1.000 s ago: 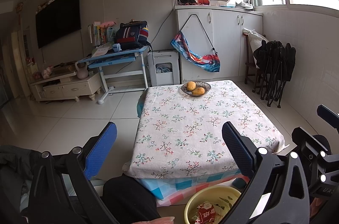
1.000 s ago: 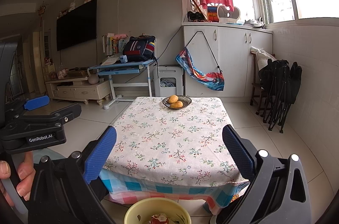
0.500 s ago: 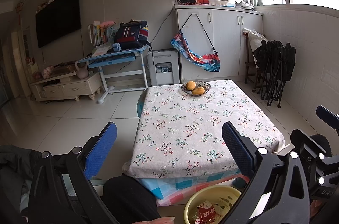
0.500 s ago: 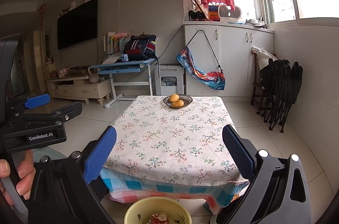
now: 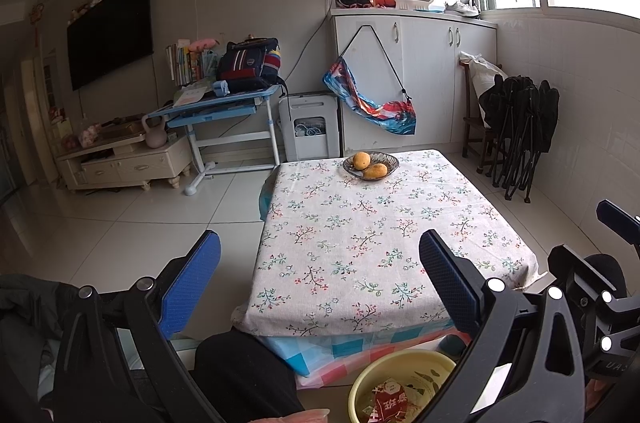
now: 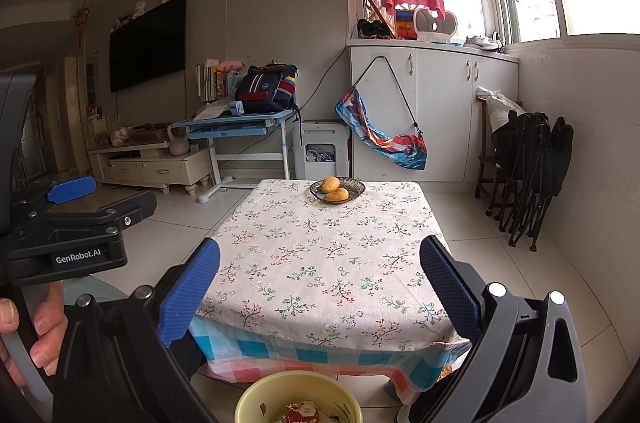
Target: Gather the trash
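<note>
Left wrist view: left gripper (image 5: 320,279) has its blue fingers (image 5: 190,285) spread wide, nothing btwn them. Yellow basin (image 5: 362,381) sits on the floor below and just right of centre, under the near edge of the worktop (image 5: 372,235); red wrapper (image 5: 386,401) lies inside it. Dish (image 5: 371,165) w/ two orange fruits at worktop's far end.

Right wrist view: right gripper (image 6: 320,279) also spread apart, empty. Basin (image 6: 298,401) directly below btwn the fingers (image 6: 188,293), wrapper (image 6: 304,413) inside. Dish (image 6: 337,190) w/ fruit far off.
</note>
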{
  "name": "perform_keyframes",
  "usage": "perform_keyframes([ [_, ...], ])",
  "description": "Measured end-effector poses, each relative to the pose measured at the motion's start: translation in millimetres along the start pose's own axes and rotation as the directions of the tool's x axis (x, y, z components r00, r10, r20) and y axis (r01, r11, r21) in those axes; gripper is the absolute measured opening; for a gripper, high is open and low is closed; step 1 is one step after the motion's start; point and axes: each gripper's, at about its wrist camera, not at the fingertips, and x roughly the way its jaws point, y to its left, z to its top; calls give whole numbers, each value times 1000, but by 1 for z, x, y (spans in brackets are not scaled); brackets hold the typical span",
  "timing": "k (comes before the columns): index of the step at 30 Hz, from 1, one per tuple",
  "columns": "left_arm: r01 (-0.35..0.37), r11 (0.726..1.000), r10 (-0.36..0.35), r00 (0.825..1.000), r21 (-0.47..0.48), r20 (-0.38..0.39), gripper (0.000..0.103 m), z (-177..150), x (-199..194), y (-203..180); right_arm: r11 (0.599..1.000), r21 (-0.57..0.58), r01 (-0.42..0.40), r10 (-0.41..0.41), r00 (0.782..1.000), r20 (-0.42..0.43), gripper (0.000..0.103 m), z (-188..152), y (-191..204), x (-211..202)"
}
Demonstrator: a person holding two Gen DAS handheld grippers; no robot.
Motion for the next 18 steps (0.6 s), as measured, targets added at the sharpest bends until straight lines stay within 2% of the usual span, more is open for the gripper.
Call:
perform_keyframes([
  [18,-15,1000,16,1000,4,-4,96,-8,1,4,1000,-8,-5,5,1000,-4,96,-1,6,1],
])
